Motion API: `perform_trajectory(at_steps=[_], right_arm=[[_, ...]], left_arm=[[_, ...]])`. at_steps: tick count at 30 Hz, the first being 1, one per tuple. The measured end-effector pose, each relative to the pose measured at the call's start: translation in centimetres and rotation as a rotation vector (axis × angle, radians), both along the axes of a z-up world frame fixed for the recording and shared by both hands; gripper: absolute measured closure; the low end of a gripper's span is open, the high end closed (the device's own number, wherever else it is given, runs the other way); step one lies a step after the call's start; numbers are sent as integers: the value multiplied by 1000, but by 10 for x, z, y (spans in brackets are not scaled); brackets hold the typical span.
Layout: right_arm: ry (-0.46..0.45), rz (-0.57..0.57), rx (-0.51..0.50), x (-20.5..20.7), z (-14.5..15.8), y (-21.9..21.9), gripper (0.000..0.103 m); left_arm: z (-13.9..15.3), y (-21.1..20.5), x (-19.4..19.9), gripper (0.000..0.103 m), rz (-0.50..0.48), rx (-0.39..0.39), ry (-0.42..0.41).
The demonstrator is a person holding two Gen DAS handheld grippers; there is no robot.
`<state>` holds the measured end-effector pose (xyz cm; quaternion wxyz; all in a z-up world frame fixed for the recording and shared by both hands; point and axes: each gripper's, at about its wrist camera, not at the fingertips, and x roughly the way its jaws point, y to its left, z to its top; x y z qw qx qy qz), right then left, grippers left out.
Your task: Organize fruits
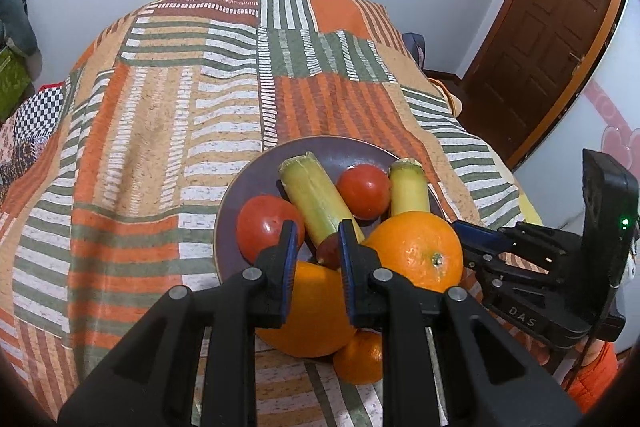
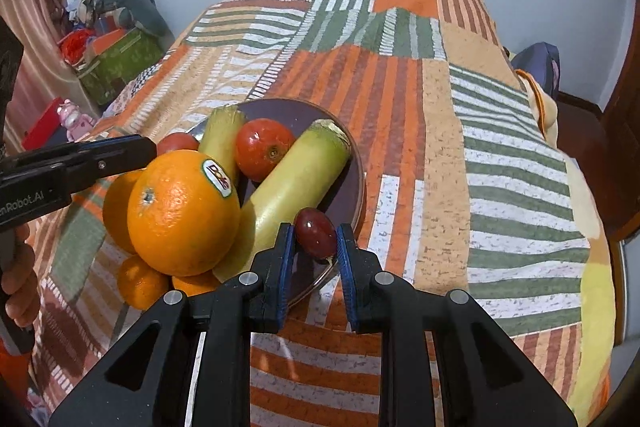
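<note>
The right gripper [image 2: 316,241] brackets a red grape [image 2: 315,233] at the near edge of the plate [image 2: 356,163] on the bed; whether it grips yet, I cannot tell. The left gripper [image 1: 318,241] hangs open over the oranges [image 1: 414,251], further from the grape.

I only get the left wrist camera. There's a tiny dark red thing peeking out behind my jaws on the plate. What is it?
Observer: The right wrist view shows it whole. It's a red grape at the near rim of the plate.
Operator: Is the other gripper grabbing it?
Observer: The right gripper has its jaws on either side of the grape. I cannot tell if they touch it.
Operator: Does the big orange have anything on it?
Observer: Yes, the big orange has a Dole sticker, which your view doesn't show.
</note>
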<state>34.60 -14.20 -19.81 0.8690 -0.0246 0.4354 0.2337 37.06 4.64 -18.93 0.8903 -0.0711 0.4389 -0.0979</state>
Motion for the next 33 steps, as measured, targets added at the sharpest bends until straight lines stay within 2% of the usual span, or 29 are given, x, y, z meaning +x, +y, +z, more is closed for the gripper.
perform_trajectory(at_steps=[5, 12, 17, 24, 28, 33], right_arm=[[1, -5, 0, 0, 1, -1, 74], [-55, -20, 24, -10, 27, -7, 74], [-150, -16, 53, -35, 70, -10, 74], [-327, 9, 118, -99, 147, -15, 74], [-417, 8, 152, -137, 177, -17, 73], [-515, 1, 214, -184, 202, -22, 65]], left_arm=[[5, 3, -5, 84, 13, -5, -9], [40, 5, -33, 84, 37, 18, -98], [79, 3, -68, 84, 54, 27, -195], [144, -3, -137, 84, 57, 3, -356], [176, -8, -182, 84, 69, 5, -452], [204, -19, -235, 78, 88, 51, -556]])
